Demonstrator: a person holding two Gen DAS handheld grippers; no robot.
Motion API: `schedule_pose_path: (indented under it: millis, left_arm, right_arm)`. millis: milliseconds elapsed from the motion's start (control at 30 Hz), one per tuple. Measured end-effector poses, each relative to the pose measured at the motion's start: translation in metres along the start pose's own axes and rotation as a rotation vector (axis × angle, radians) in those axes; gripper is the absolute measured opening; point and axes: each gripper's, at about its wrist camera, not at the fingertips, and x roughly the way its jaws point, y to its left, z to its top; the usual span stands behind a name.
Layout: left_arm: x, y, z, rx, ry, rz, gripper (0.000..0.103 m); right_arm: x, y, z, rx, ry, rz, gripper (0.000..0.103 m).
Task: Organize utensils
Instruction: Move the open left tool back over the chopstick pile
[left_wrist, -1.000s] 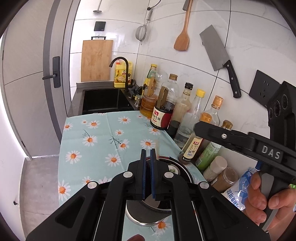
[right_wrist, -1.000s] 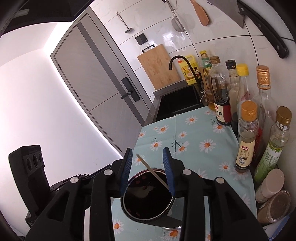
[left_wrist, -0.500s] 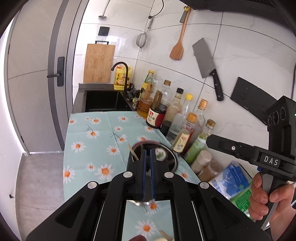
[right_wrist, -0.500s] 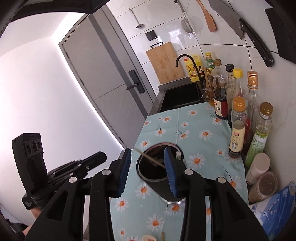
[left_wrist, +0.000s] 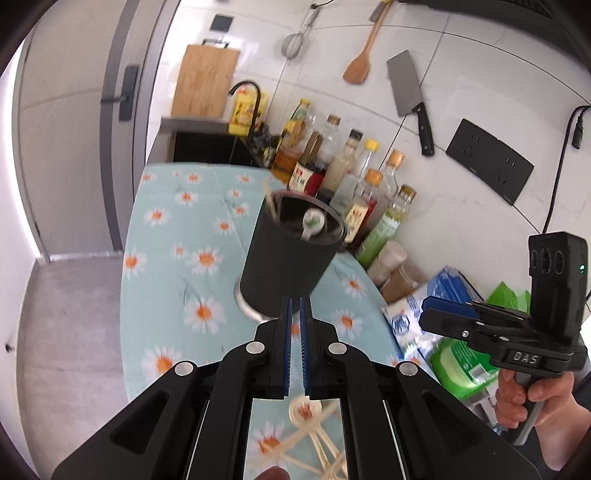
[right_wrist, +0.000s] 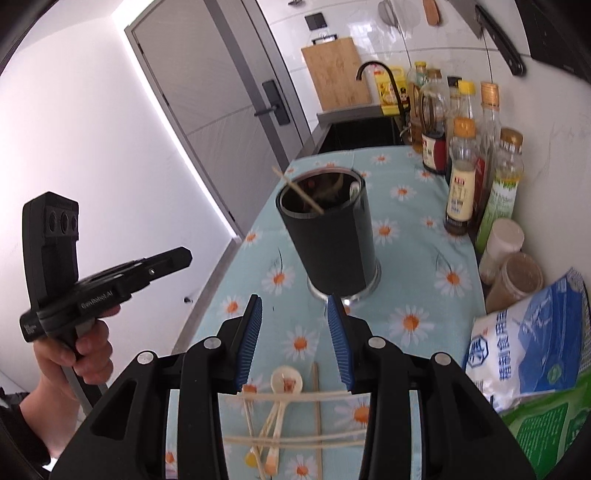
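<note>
two claws, left closed, right parted, face the utensil holder.

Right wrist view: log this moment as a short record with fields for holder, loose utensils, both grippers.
holder: black utensil holder upright on the daisy tablecloth, a chopstick and a spoon inside
loose utensils: chopsticks and spoons piled on the cloth, nearer than the holder
left gripper: shut, empty
right gripper: open, empty, above the pile
</note>
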Motion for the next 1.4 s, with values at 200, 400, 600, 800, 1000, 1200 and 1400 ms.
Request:
schedule_pose_path:
  millis: [200, 400, 600, 800, 1000, 1200, 1400]
  left_arm:
    - [-0.016, 0.005, -0.035, -0.051, 0.028, 0.037, 0.016]
    - [-0.038, 0.003, -0.071, -0.134, 0.052, 0.081, 0.033]
    - [-0.048, -0.013, -0.116, -0.241, 0.136, 0.098, 0.033]
    - [-0.036, -0.037, -0.165, -0.33, 0.233, 0.112, 0.033]
    - [-0.027, -0.043, -0.194, -0.433, 0.246, 0.105, 0.033]
    - [-0.019, -0.043, -0.21, -0.488, 0.259, 0.083, 0.033]
    - [-0.015, -0.039, -0.215, -0.484, 0.246, 0.038, 0.033]
  right_arm:
    - [0.012, 0.003, -0.027, -0.08, 0.11, 0.029, 0.038]
    - [0.025, 0.012, -0.056, -0.157, 0.216, 0.114, 0.038]
    - [0.03, 0.011, -0.084, -0.257, 0.305, 0.152, 0.038]
    - [0.038, 0.004, -0.095, -0.393, 0.355, 0.14, 0.038]
    - [0.051, 0.019, -0.101, -0.65, 0.365, 0.083, 0.03]
    - [0.081, 0.035, -0.114, -0.811, 0.473, 0.067, 0.022]
    - [0.103, 0.045, -0.119, -0.911, 0.559, 0.009, 0.011]
